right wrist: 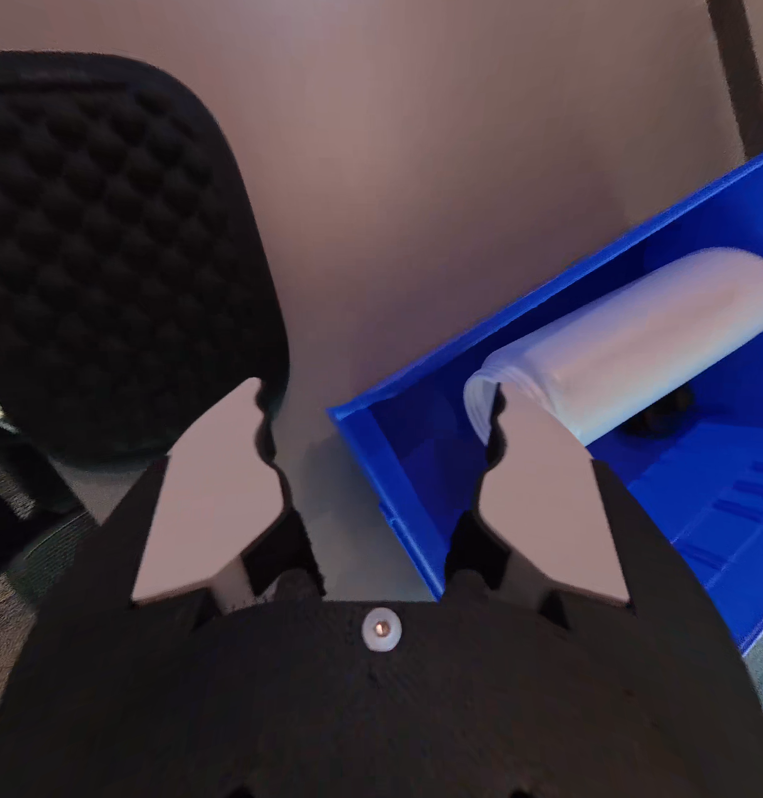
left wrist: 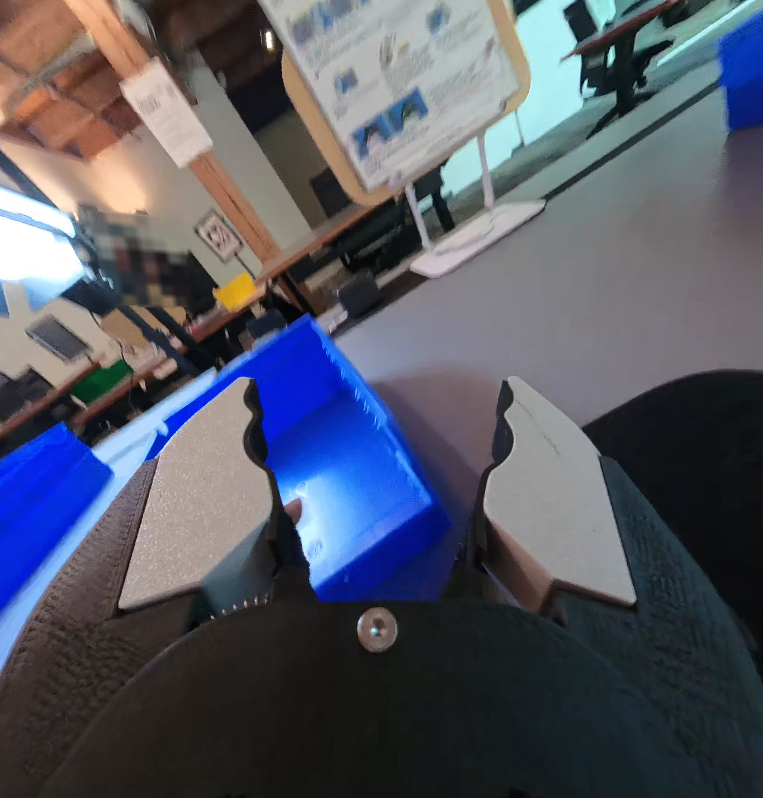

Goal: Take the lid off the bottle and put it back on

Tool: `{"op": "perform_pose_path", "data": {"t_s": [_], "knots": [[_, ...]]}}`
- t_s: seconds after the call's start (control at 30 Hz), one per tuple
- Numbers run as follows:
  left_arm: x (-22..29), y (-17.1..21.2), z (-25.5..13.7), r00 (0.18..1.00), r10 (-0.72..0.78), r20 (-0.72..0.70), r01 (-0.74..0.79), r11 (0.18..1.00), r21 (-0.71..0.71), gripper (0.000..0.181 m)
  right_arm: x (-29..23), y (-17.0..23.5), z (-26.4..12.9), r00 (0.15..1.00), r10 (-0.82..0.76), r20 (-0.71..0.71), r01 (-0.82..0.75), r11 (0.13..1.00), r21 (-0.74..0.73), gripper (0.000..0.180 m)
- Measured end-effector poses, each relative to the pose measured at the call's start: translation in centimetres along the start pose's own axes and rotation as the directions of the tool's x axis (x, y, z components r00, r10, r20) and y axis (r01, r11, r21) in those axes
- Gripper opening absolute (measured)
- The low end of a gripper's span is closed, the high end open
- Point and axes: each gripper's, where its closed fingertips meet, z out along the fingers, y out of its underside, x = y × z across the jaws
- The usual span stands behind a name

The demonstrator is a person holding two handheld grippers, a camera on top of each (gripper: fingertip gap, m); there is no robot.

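Observation:
A translucent white bottle [right wrist: 630, 345] lies on its side in a blue bin [right wrist: 414, 496] in the right wrist view. Its threaded mouth points toward me and bears no lid. A small dark thing [right wrist: 660, 416] lies in the bin behind the bottle; I cannot tell what it is. My right gripper [right wrist: 377, 388] is open and empty above the table, and its right fingertip [right wrist: 500, 410] overlaps the bottle's mouth. My left gripper [left wrist: 379, 384] is open and empty, held tilted over another blue bin [left wrist: 349, 432]. No bottle shows in the left wrist view.
A black egg-crate foam pad [right wrist: 111, 259] lies on the grey table [right wrist: 414, 172] left of the bottle's bin; it also shows in the left wrist view [left wrist: 695, 453]. More blue bins stand at the left [left wrist: 34, 496] and far right [left wrist: 751, 73]. A poster board on a stand [left wrist: 405, 86] stands behind the table. My right fingertips sit around 55 cm from my left ones.

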Motion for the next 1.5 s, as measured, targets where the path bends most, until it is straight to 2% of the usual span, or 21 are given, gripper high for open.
{"op": "perform_pose_path", "data": {"t_s": [0.1,0.2,0.3,0.37,0.43,0.7,0.9,1.1,1.33,1.5], "knots": [[0.5,2.0,1.5,0.998,-0.055,-0.042,0.053,0.997,-0.056,0.103,0.6,-0.8,0.4,0.999,-0.006,-0.038,0.007,1.000,0.027,0.064],[1.4,4.0,3.9,0.997,-0.013,-0.070,0.002,0.990,-0.142,0.094,1.5,-1.1,0.7,0.993,-0.038,-0.116,0.039,0.999,0.013,0.040],[2.3,5.3,5.6,0.994,0.058,-0.089,-0.075,0.976,-0.206,0.074,1.5,-1.5,0.8,0.991,-0.035,-0.131,0.039,0.999,0.033,0.040],[1.9,5.2,6.2,0.995,0.092,-0.039,-0.098,0.975,-0.201,0.061,1.5,-2.1,1.1,0.991,-0.018,-0.129,0.028,0.997,0.073,0.039],[1.9,5.1,6.5,0.995,0.097,-0.023,-0.100,0.976,-0.193,0.059,1.5,-2.7,1.4,0.991,-0.013,-0.133,0.028,0.994,0.109,0.039],[2.1,4.9,6.5,0.999,0.030,-0.022,-0.033,0.987,-0.157,0.059,0.6,-6.9,3.4,0.992,-0.042,-0.121,0.061,0.985,0.164,0.040],[2.6,4.5,6.2,0.998,0.032,-0.053,-0.039,0.991,-0.131,0.078,-1.2,-12.1,5.7,0.992,-0.073,-0.101,0.094,0.972,0.214,0.039],[1.7,2.4,4.6,0.997,-0.066,-0.048,0.064,0.997,-0.036,0.083,-3.2,-18.1,8.4,0.992,-0.084,-0.092,0.106,0.958,0.265,0.039],[-1.0,1.6,1.8,0.981,-0.194,0.011,0.194,0.980,0.033,0.085,-6.1,-24.9,11.1,0.988,-0.125,-0.094,0.149,0.931,0.334,0.039],[-4.9,2.1,-0.2,0.958,-0.250,0.142,0.242,0.967,0.076,0.085,-8.8,-29.2,12.6,0.978,-0.190,-0.083,0.207,0.907,0.366,0.039]]}}
